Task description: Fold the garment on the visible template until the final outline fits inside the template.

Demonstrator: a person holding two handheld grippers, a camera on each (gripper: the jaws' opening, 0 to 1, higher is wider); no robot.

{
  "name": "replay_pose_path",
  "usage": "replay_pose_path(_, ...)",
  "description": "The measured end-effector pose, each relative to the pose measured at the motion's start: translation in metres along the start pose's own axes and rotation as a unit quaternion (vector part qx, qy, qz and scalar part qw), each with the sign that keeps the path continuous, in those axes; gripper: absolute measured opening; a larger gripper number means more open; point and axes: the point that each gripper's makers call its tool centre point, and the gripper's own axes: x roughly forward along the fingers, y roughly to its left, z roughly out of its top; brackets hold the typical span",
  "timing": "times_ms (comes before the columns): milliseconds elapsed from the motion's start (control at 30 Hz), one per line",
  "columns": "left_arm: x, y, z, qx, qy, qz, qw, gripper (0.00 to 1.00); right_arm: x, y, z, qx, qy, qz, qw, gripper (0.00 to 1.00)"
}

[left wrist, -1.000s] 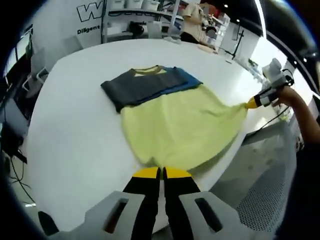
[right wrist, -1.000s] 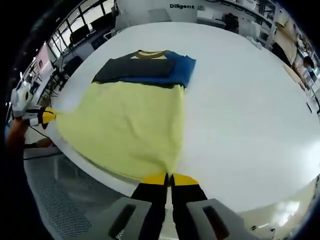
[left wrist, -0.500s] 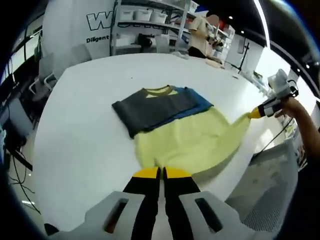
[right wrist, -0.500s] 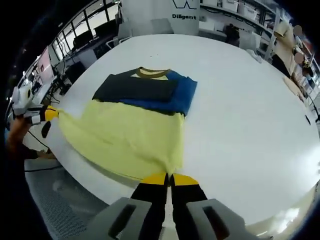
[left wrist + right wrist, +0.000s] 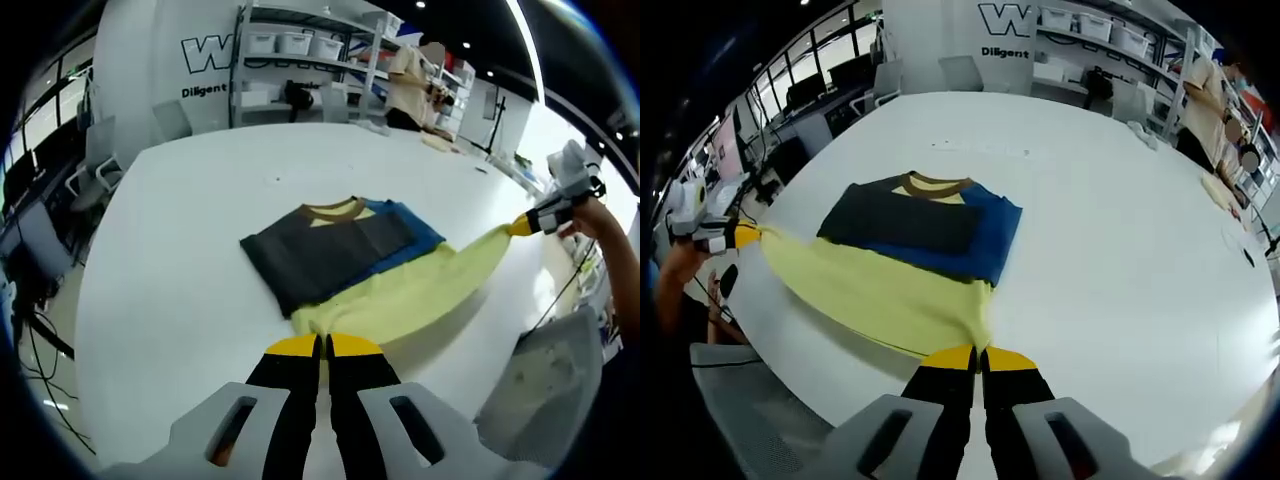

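A garment lies on the white round table (image 5: 180,250): its yellow lower part (image 5: 420,295) (image 5: 880,290) is stretched toward me, its upper part folded with dark grey (image 5: 320,245) (image 5: 905,220) and blue (image 5: 410,225) (image 5: 995,235) panels and a tan collar. My left gripper (image 5: 322,345) is shut on one bottom corner of the yellow hem. My right gripper (image 5: 980,355) is shut on the other bottom corner. The right gripper (image 5: 525,225) appears at the right of the left gripper view, the left gripper (image 5: 740,235) at the left of the right gripper view. I see no template outline.
Shelving with bins (image 5: 300,45) and a person (image 5: 410,85) stand behind the table. Office chairs (image 5: 95,165) sit to the left. A mesh chair (image 5: 750,420) is close below the table edge, and a person's hand (image 5: 680,270) holds the left gripper.
Both grippers have lifted the hem and carried it up toward the collar. The yellow part now looks shorter and its hem sits over the table instead of hanging off the edge.
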Motion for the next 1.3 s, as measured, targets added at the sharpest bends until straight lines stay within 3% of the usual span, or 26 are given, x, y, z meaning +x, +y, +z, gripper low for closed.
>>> replay_pose_path(633, 0.029, 0.027, 0.060, 0.004, -0.036, 0.018, 0.9992, 0.00, 0.017, -0.020, 0.066, -0.014, -0.033, -0.014, 0.9993, 0.00)
replay_pose_path(1300, 0.084, 0.063, 0.099, 0.000, -0.045, 0.042, 0.9981, 0.00, 0.065, -0.042, 0.133, -0.038, -0.052, -0.031, 0.9974, 0.00)
